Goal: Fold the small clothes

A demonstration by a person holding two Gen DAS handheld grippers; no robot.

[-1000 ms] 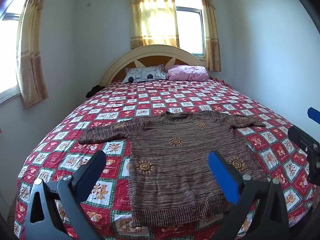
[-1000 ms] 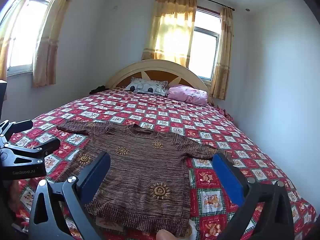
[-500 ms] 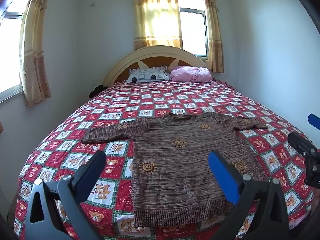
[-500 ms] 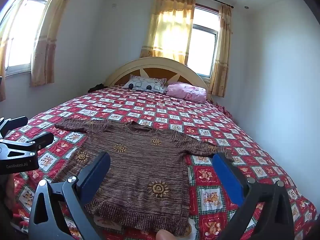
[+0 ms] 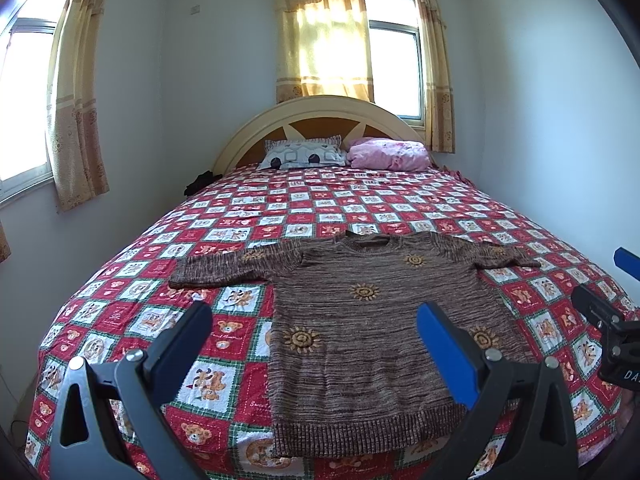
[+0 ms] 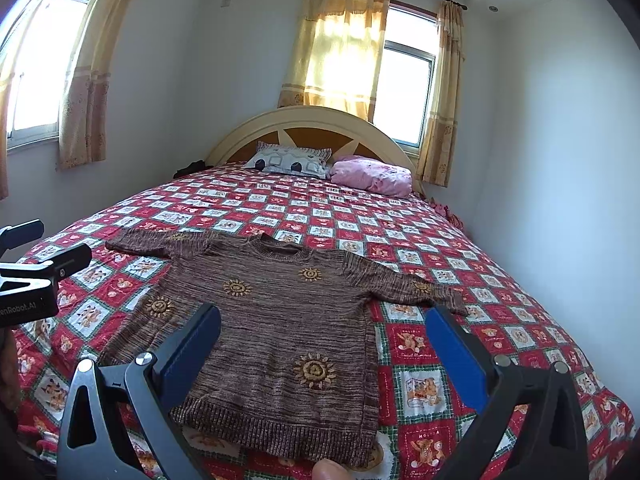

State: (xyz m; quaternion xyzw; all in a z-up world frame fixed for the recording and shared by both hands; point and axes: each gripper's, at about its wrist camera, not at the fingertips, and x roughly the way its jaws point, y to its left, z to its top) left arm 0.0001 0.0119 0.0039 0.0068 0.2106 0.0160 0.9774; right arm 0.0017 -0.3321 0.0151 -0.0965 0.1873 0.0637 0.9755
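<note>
A brown knitted sweater (image 5: 376, 320) was laid flat, sleeves spread, on the near end of a red patchwork bedspread (image 5: 320, 208). The left gripper (image 5: 312, 332) and right gripper (image 6: 322, 340) were held above its hem, jaws wide apart, nothing grasped.

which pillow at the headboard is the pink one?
The pink pillow is on the right by the wall; the other pillow beside it is white with dark spots.
</note>
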